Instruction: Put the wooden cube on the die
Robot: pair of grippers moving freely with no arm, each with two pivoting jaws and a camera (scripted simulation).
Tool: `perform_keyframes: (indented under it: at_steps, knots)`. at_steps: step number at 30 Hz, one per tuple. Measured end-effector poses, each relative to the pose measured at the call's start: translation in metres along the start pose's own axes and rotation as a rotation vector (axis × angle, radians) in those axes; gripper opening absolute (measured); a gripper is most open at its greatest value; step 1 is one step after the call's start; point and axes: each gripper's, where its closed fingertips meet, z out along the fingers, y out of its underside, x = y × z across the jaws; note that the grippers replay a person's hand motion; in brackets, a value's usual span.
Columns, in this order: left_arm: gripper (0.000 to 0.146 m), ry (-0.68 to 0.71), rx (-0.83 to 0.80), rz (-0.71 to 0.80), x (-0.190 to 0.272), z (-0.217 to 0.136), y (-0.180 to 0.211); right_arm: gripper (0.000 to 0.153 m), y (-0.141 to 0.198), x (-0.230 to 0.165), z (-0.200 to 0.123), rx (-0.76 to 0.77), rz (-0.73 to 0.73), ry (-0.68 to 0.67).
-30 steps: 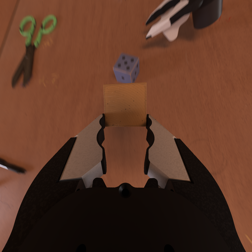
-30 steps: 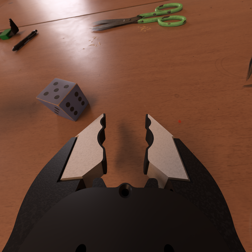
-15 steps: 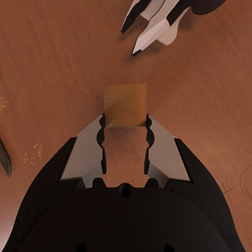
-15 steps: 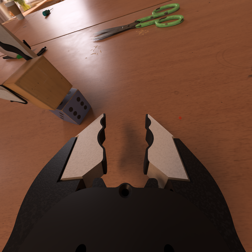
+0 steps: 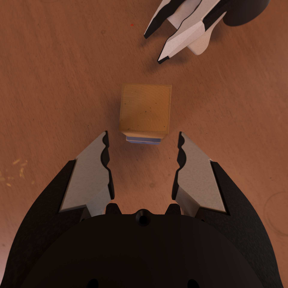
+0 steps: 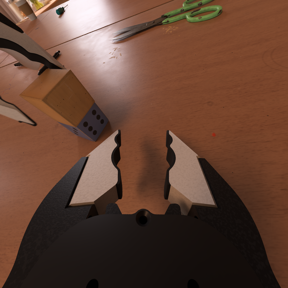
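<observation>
The wooden cube [image 5: 145, 109] rests on top of the grey-blue die [image 5: 143, 141], of which only a thin strip shows below it in the left wrist view. My left gripper [image 5: 143, 132] is open, its fingers spread wide just above and clear of the cube. In the right wrist view the cube [image 6: 62, 99] sits on the die [image 6: 92, 123] at the left, with the left gripper's fingers [image 6: 23, 45] on either side of it. My right gripper [image 6: 143, 131] is open and empty, low over the table just right of the die; it also shows in the left wrist view [image 5: 179, 31].
Green-handled scissors [image 6: 171, 20] lie at the far right of the brown table [image 6: 202, 93]. A black pen [image 6: 49, 62] lies behind the cube. A paper cup [image 6: 27, 10] and a small teal object [image 6: 60, 10] stand far back left.
My left gripper has opened and let go of the wooden cube, which now sits on the die. The gripper has drawn back slightly. The right gripper has stayed open in place.
</observation>
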Motion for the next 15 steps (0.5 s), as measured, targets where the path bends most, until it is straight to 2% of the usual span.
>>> perform_keyframes:
  at_steps: [2,3,7,9,12,15]
  knots:
    - [0.102,0.005,0.038,-0.074,0.004,-0.01,0.003,0.058,-0.003,0.0,-0.002,0.015,-0.003,0.002]
    - [0.103,-0.004,0.08,-0.113,0.007,-0.017,0.004,0.058,-0.006,-0.001,-0.005,0.032,-0.008,0.0]
    - [0.095,-0.101,0.307,-0.28,0.029,-0.051,0.012,0.058,-0.043,-0.015,-0.028,0.214,-0.066,-0.064]
    - [0.093,-0.231,0.403,-0.391,0.036,-0.064,0.023,0.058,-0.068,-0.034,-0.046,0.338,-0.102,-0.166]
    - [0.094,-0.405,0.37,-0.503,0.048,-0.066,0.048,0.058,-0.099,-0.07,-0.073,0.472,-0.152,-0.383]
    - [0.097,-0.574,0.317,-0.523,0.054,-0.062,0.067,0.058,-0.12,-0.1,-0.086,0.454,-0.246,-0.587]
